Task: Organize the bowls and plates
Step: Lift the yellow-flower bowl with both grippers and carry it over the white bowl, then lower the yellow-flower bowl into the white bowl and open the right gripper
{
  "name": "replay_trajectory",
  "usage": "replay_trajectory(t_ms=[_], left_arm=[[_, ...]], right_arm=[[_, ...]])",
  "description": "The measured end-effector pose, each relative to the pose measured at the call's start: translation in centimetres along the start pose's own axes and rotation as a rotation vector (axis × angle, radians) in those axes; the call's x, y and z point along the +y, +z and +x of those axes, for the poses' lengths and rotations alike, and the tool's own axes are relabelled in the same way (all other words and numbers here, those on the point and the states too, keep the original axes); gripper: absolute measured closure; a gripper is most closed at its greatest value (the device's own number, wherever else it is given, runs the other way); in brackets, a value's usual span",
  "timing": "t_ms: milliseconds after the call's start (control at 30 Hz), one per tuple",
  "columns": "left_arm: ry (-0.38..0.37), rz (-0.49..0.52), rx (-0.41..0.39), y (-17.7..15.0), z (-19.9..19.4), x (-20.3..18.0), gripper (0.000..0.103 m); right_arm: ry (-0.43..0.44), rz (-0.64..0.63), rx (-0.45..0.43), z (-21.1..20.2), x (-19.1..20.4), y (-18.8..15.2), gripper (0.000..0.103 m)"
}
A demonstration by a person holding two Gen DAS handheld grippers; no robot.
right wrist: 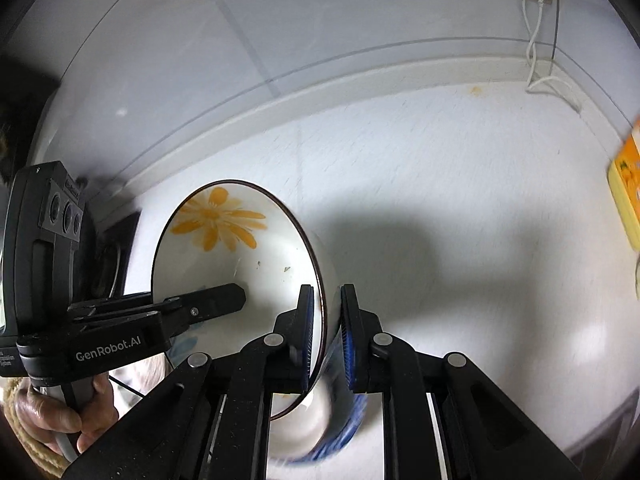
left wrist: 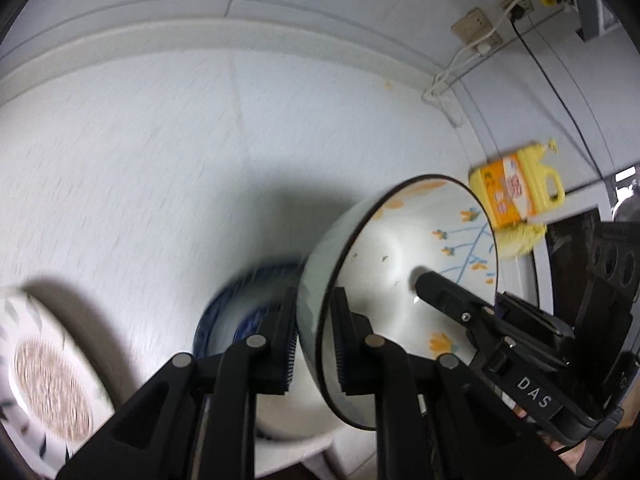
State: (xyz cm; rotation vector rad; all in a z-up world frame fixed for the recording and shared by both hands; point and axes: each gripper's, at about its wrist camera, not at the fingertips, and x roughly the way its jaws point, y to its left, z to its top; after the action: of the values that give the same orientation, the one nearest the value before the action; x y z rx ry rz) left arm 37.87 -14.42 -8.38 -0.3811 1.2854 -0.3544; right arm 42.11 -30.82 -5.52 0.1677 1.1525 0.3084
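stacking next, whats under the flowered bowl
A blue-patterned bowl on the white counter shows below the flowered bowl. Its far side is covered.

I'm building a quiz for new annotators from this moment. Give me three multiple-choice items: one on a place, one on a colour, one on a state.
1. Where does the yellow bottle stand?
A. On the counter by the wall, beyond the bowl
B. Inside the bowl
C. On the patterned plate

2. What colour is the big flower painted inside the white bowl?
A. Red
B. Orange
C. Green

3. How is the white bowl held?
A. It rests flat on the counter, untouched
B. One gripper alone clamps it
C. Both grippers clamp its rim on opposite sides

Answers:
1 A: the left wrist view shows it past the bowl near the wall.
2 B: orange petals show in the right wrist view.
3 C: the left gripper and right gripper each pinch the rim.
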Motion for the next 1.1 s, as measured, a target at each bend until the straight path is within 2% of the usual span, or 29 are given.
replay_trajectory(t_ms=[200,367,500,833,1000,1100], left_arm=[[0.023,-0.023,0.051,-4.6,1.3,1.9,0.089],[0.047,-0.036,0.077,-6.0,3.3,2.3,0.089],[0.079,-0.04,0.062,-6.2,3.4,2.0,0.089],[0.145,-0.075,0.009,-5.5,2.6,1.6,0.087],[0.192,-0.055,-0.044,-5.6,1.5,1.3,0.086],[0.171,-0.056,-0.076,-6.0,0.1,1.6,0.085]], right_arm=[[-0.005,0.008,0.071,1.3,1.1,-4.9,0.091],[-0.005,0.037,0.122,3.2,0.4,-6.3,0.091],[0.019,0.042,0.135,3.6,-0.2,-6.7,0.091],[0.056,-0.011,0.126,2.6,-0.2,-7.1,0.081],[0.081,-0.041,0.072,1.1,-0.6,-6.7,0.081],[0.086,-0.041,0.037,0.1,-1.1,-6.7,0.081]])
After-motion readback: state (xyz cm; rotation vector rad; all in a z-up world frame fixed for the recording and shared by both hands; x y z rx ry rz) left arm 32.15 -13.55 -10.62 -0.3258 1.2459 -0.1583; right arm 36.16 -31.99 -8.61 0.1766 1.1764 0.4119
